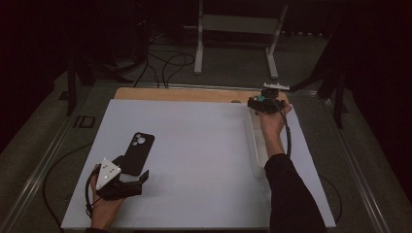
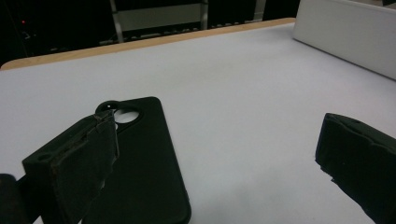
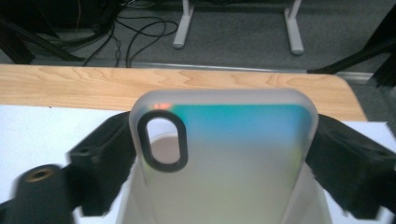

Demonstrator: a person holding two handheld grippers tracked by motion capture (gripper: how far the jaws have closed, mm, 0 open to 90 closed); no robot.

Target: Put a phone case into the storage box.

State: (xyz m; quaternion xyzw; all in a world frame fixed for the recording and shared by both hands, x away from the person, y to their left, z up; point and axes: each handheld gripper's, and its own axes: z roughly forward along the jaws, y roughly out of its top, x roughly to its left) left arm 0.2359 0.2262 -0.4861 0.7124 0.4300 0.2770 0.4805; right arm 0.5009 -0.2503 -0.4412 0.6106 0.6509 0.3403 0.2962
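So the right gripper (image 3: 224, 154) has its fingers (image 3: 100, 163) clamped on the long edges of a frosted phone case (image 3: 224, 158) with a teal-to-pale fade. It's held up at the far right corner of the worktop (image 1: 204, 145), above the far end of a white tray (image 1: 256, 145) that runs along the right side. The left gripper (image 2: 215, 158) has its fingers (image 2: 84, 163) spread wide with nothing between them, parked near the front left, and a black phone case (image 1: 137, 153) lies flat on the white sheet just beside it, camera cutout pointing away from the person. In the left gripper view that black case sits partly under the left-hand finger, not between the two. My guess is the frosted one is going into the tray. To do it well, I'd keep the squeeze steady, since those soft cases flex and can pop out if pinched too hard. Line the case up with the tray's long axis, lower it until it's nearly resting, then let go. For the black one, shift the left gripper sideways to straddle it first.
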